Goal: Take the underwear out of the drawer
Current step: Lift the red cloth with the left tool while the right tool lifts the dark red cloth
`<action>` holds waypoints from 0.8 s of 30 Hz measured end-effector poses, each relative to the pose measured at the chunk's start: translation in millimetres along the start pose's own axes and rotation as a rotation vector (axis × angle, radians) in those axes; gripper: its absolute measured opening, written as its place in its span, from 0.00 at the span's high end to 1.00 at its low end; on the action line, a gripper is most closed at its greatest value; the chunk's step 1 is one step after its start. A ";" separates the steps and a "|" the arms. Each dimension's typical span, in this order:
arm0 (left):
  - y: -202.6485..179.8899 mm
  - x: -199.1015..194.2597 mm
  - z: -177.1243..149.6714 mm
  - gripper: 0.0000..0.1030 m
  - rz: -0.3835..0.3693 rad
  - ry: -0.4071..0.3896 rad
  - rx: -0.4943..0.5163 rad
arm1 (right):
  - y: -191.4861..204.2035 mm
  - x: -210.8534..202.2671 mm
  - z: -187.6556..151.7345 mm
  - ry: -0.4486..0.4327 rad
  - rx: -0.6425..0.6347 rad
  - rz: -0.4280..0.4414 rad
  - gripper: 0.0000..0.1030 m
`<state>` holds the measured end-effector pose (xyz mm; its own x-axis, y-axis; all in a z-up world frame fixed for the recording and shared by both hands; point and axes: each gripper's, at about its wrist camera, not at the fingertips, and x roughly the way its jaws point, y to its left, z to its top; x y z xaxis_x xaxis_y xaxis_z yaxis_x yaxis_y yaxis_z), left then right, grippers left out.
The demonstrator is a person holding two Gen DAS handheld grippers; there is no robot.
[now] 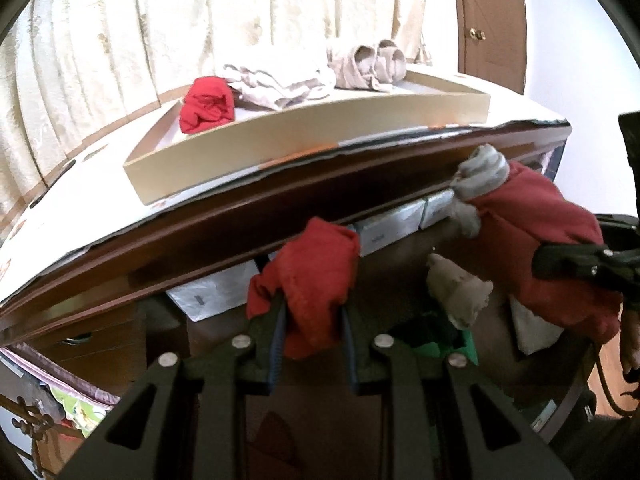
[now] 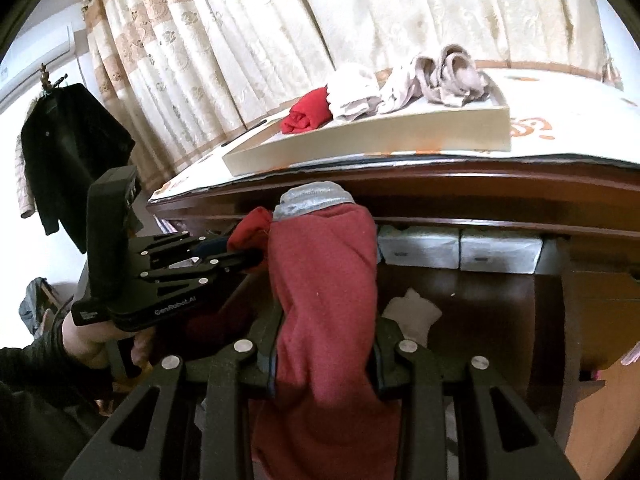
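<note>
My left gripper (image 1: pixel 314 312) is shut on a small red underwear (image 1: pixel 316 276), held above the open wooden drawer (image 1: pixel 400 264). My right gripper (image 2: pixel 324 340) is shut on a larger red underwear with a grey waistband (image 2: pixel 326 280), also above the drawer (image 2: pixel 480 312). That piece shows at the right of the left wrist view (image 1: pixel 540 240). The left gripper shows in the right wrist view (image 2: pixel 248 258), just left of the larger piece. A grey-brown garment (image 1: pixel 460 288) and a white one (image 2: pixel 412 312) lie in the drawer.
A shallow beige tray (image 1: pixel 304 148) on the dresser top holds a red folded piece (image 1: pixel 206 104), cream pieces (image 1: pixel 276 80) and rolled beige ones (image 1: pixel 372 64). Grey boxes (image 2: pixel 460 248) sit at the drawer's back. Curtains hang behind. A dark jacket (image 2: pixel 68 152) hangs at left.
</note>
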<state>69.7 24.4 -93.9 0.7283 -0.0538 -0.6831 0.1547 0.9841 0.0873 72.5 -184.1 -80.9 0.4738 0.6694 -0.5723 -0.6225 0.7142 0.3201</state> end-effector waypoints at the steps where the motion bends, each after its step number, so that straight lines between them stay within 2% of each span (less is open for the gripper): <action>1: 0.9 -1.6 -0.4 0.78 0.003 -0.009 -0.006 | 0.3 -1.4 -0.7 -0.008 -0.005 -0.005 0.66; 11: 7.6 -11.2 -2.5 0.78 0.016 -0.067 -0.045 | 12.6 -13.4 -7.2 -0.086 -0.086 -0.061 0.66; 24: 11.0 -24.1 -6.3 0.78 0.042 -0.145 -0.081 | 15.9 -17.2 -7.6 -0.152 -0.093 -0.058 0.66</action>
<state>49.6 37.6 -81.0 0.8229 -0.0304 -0.5674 0.0721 0.9961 0.0513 49.8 -185.8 -71.7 0.5947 0.6557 -0.4652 -0.6428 0.7353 0.2147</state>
